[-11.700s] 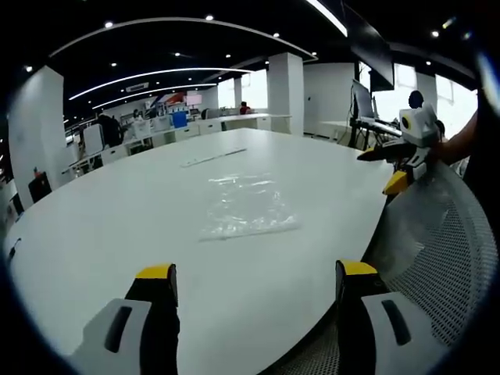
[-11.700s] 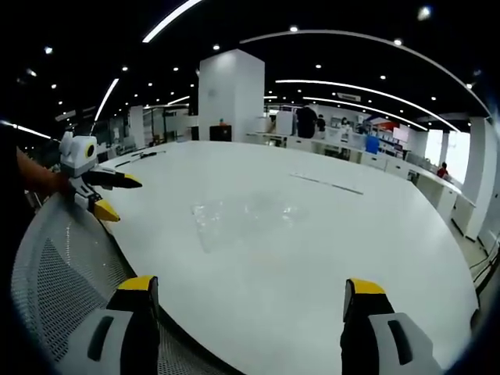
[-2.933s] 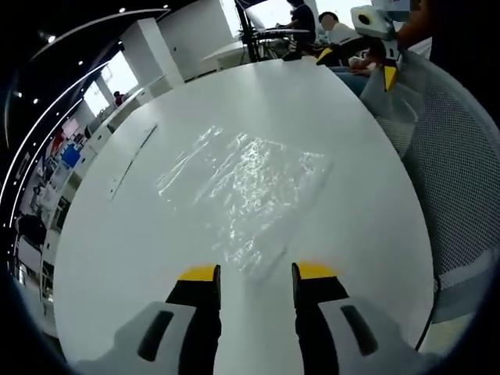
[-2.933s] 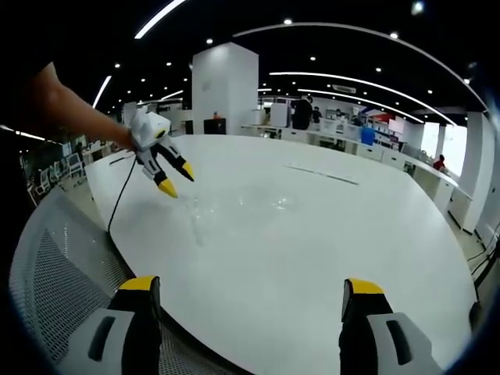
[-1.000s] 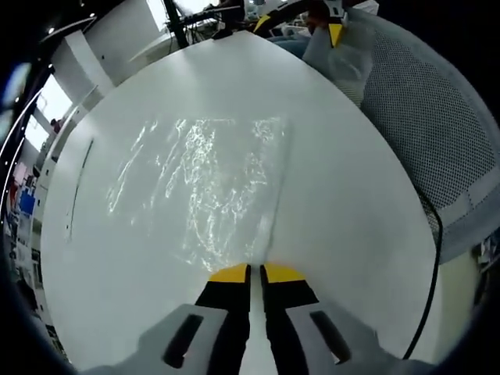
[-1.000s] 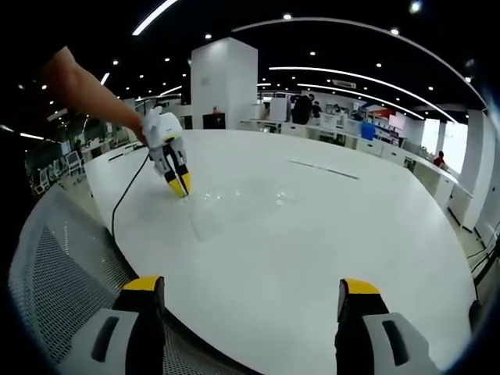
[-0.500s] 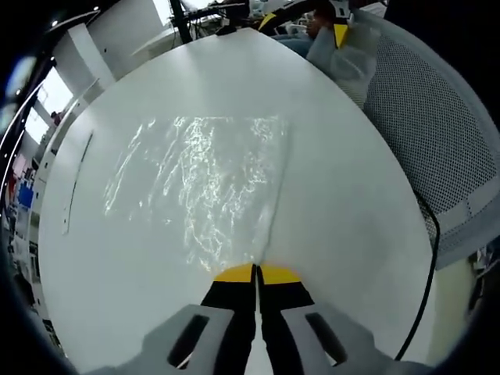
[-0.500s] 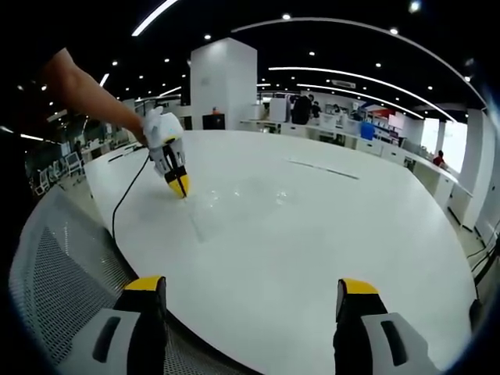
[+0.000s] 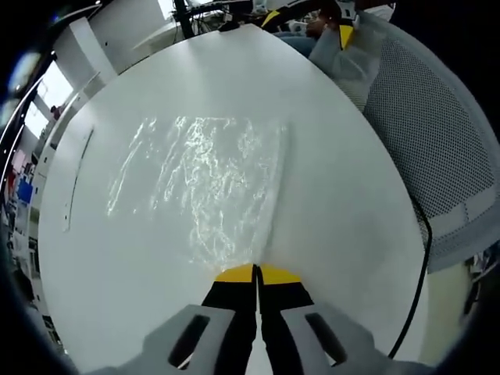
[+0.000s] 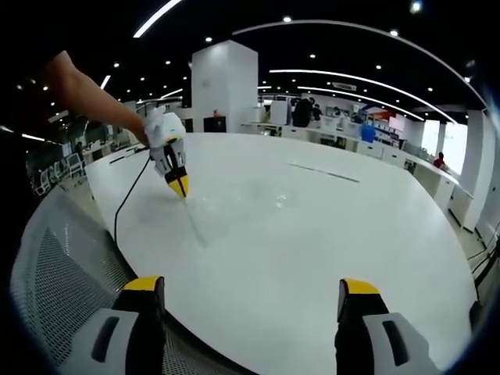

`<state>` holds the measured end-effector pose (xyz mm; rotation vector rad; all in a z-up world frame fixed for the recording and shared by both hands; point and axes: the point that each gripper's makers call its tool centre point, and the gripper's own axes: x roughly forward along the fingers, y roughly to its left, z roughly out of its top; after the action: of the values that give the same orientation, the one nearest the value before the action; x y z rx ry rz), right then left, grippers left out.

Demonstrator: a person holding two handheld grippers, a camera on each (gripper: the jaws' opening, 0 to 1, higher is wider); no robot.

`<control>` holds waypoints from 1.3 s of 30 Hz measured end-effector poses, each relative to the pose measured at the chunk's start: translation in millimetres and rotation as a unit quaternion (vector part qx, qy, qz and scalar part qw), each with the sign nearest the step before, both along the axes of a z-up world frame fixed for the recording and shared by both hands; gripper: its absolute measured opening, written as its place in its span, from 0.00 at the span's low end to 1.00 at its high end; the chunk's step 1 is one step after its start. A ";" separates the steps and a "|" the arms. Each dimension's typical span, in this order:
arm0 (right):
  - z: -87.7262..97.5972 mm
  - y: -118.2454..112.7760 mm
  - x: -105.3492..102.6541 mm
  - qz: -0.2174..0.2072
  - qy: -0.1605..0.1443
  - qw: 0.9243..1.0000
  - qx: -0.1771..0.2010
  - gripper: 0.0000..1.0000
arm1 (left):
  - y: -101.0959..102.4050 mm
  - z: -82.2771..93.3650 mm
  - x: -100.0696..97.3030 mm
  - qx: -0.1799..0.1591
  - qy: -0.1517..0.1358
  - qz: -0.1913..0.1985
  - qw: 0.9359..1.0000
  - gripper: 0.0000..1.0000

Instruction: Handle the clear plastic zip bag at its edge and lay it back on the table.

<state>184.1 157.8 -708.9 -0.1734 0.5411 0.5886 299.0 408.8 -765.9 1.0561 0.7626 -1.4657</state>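
Note:
The clear plastic zip bag [image 9: 205, 176] lies crinkled and shiny on the round white table [image 9: 344, 195]. My left gripper [image 9: 256, 269] is shut on the bag's near corner, at the end of its zip edge. In the right gripper view the left gripper [image 10: 180, 187], held by a bare arm, points down at the table's left side, and the bag [image 10: 234, 201] spreads faintly to its right. My right gripper [image 10: 250, 287] hangs open above the table's near edge, well away from the bag, with nothing between its fingers.
A grey mesh chair back [image 9: 437, 133] sits by the table edge, with a black cable [image 9: 416, 258] trailing over it. The chair [image 10: 55, 273] also shows low on the left. A long thin strip [image 10: 324, 172] lies farther out on the table. Desks and a white column [image 10: 226, 86] stand behind.
My left gripper came down from an open hover to the bag's corner and shut on it. Over the last half second the bag's edge by the left gripper looks slightly raised. My right gripper has stayed put.

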 end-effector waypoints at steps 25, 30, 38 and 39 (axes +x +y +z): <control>23.8 7.5 11.8 0.041 -0.021 0.998 -0.032 0.94 | -2.2 29.9 0.1 -0.003 -0.018 0.012 1.000 0.00; 35.2 8.2 16.0 0.048 -0.024 0.998 -0.032 0.93 | -3.8 36.9 -1.0 -0.003 -0.024 0.010 1.000 0.00; 62.5 13.2 27.6 0.057 -0.043 0.997 -0.030 0.94 | -7.6 46.2 -2.9 -0.006 -0.031 0.008 0.999 0.00; 66.3 14.5 29.1 0.060 -0.045 0.997 -0.030 0.94 | -8.3 48.3 -3.2 -0.006 -0.033 0.009 0.999 0.00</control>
<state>213.2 172.3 -642.6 -0.2888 0.4634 0.6791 295.7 400.5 -717.6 1.0806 0.7135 -1.4129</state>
